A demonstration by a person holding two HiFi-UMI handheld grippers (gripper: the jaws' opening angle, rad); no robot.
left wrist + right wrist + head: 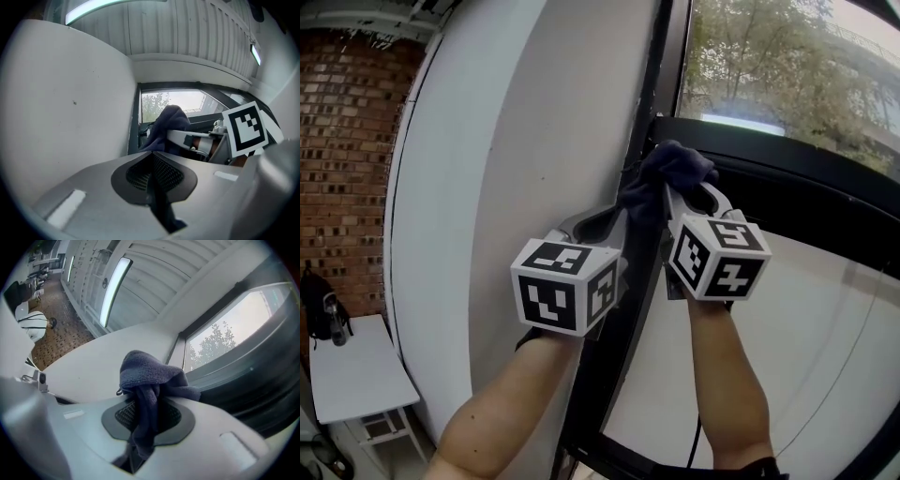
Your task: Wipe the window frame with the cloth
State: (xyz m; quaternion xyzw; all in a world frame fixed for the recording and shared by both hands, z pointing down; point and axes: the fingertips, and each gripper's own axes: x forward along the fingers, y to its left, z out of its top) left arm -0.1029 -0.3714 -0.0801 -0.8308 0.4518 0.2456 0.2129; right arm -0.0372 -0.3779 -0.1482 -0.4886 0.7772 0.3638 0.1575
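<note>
Cloth, dark blue terry, is clamped in right gripper. Jaws are closed down to the thickness of the fabric: one twisted strand runs down between the pads, and the rest bunches in a lump above the tips. A flap hangs over to the right.

Left gripper: jaws together, pads meeting along a narrow dark seam. Nothing sits between the tips. There is a small bluish patch low in the seam and I can't tell what it is. No contact with the cloth; the cloth sits beyond the tips, up and to the right.

Head view: both grippers are raised side by side, marker cubes toward the camera, jaws pointing far and up. Left one is just beside the white wall, right one is in front of the window. The cloth lump sits over the black window frame, at the corner where the upright meets a horizontal bar. It looks pressed on; actual contact can't be confirmed. Left gripper tips are near the same upright, lower and left of the cloth.

Glass pane is far right, with trees behind it. Brick wall is far left, white table below it.
</note>
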